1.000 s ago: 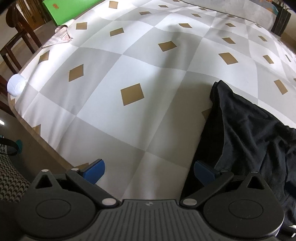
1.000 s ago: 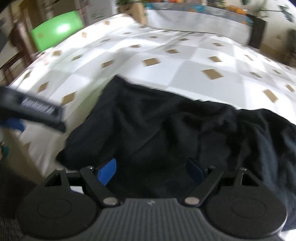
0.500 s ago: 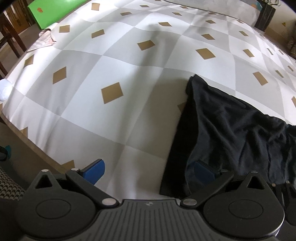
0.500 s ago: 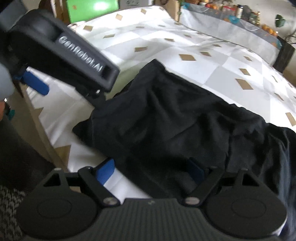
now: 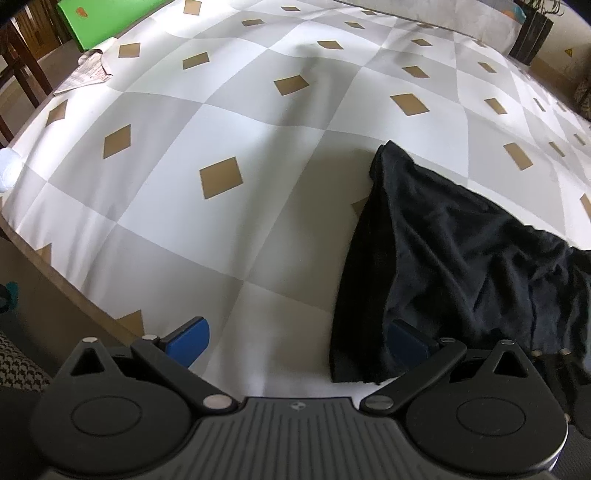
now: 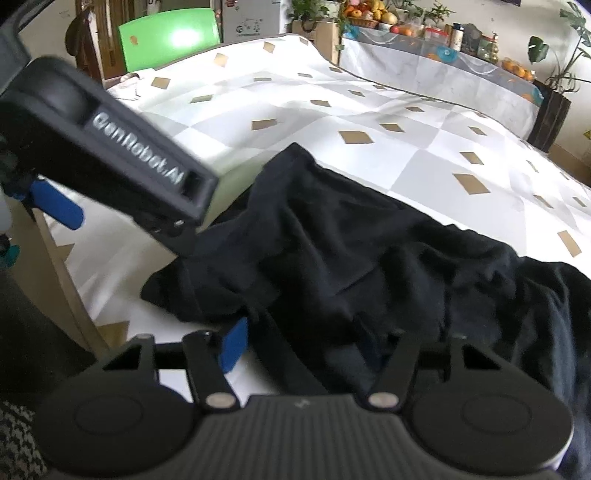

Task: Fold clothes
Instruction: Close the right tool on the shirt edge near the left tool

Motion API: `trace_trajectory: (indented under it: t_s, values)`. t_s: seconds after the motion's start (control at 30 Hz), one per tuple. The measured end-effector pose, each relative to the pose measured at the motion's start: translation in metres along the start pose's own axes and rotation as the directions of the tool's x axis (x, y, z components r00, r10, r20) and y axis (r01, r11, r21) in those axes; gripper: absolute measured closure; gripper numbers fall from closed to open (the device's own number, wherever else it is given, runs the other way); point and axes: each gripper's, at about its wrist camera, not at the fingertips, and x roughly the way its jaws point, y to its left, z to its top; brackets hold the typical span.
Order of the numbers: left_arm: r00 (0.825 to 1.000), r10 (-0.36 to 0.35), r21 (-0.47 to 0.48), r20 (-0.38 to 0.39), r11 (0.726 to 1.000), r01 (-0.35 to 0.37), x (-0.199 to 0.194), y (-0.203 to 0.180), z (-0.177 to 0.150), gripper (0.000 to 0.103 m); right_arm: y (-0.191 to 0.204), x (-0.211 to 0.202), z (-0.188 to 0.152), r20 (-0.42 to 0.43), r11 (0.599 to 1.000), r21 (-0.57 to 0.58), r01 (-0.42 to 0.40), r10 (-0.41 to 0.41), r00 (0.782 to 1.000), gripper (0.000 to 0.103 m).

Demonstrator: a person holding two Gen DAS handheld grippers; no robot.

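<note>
A black garment (image 5: 450,251) lies crumpled on the checked tablecloth (image 5: 221,110), its near-left corner by the table's front edge. My left gripper (image 5: 297,338) is open just above the cloth; its right blue pad (image 5: 406,338) touches the garment's left edge and its left pad is over bare tablecloth. In the right wrist view the garment (image 6: 351,240) fills the middle. My right gripper (image 6: 301,345) is open, partly narrowed, with the garment's near edge bunched between its fingers. Its right pad is sunk in dark fabric. The left gripper's body (image 6: 110,155) looms at upper left.
The table's front edge (image 5: 74,288) runs close on the left, with floor below. A green chair (image 6: 170,40), a newspaper (image 5: 85,70) and a wooden chair (image 5: 22,62) are at the far left. A sideboard with fruit and plants (image 6: 424,33) stands behind the table.
The left gripper has moved right until its right pad reached the garment's left edge. The right gripper has come lower onto the near edge, and its fingers have narrowed.
</note>
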Motion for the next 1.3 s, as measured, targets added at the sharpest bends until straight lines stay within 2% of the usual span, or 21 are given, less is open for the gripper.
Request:
trace_trajectory:
  t_s: [0.1, 0.2, 0.3, 0.57, 0.7, 1.0, 1.1, 1.3]
  values:
    - [0.999, -0.033, -0.003, -0.004, 0.999, 0.033, -0.001, -0.002, 0.0, 0.0, -0.001, -0.001, 0.0, 0.003, 1.0, 0.019, -0.011, 0.011, 1.0, 0.056]
    - [0.999, -0.042, 0.003, -0.012, 0.999, 0.042, 0.001, -0.007, -0.001, 0.0, -0.009, -0.003, 0.004, 0.015, 0.995, 0.097, -0.03, 0.029, 0.999, 0.065]
    - [0.999, -0.047, -0.011, -0.016, 0.999, 0.047, 0.004, -0.009, 0.001, 0.0, -0.018, -0.005, 0.007, 0.033, 0.986, 0.16, -0.039, 0.035, 0.999, 0.07]
    - [0.997, -0.082, -0.031, -0.015, 0.996, 0.081, 0.003, -0.016, 0.017, 0.0, -0.037, 0.0, 0.014, 0.039, 0.968, 0.249, -0.02, 0.01, 0.999, 0.07]
    - [0.996, -0.092, -0.055, -0.007, 0.994, 0.091, -0.001, -0.014, 0.021, 0.0, -0.06, 0.008, 0.014, 0.031, 0.927, 0.372, -0.037, 0.027, 0.999, 0.07]
    - [0.995, -0.101, -0.048, -0.022, 0.994, 0.1, 0.008, -0.02, 0.03, 0.0, -0.096, 0.014, 0.014, 0.058, 0.836, 0.547, -0.052, 0.025, 0.998, 0.068]
    - [0.995, -0.1, -0.04, -0.02, 0.994, 0.099, 0.014, -0.027, 0.039, 0.0, -0.101, 0.015, 0.014, 0.059, 0.831, 0.556, -0.04, 0.008, 0.998, 0.068]
    - [0.995, -0.098, -0.02, -0.025, 0.995, 0.098, 0.029, -0.041, 0.057, 0.0, -0.099, 0.012, 0.017, 0.059, 0.849, 0.528, -0.015, -0.019, 0.998, 0.064]
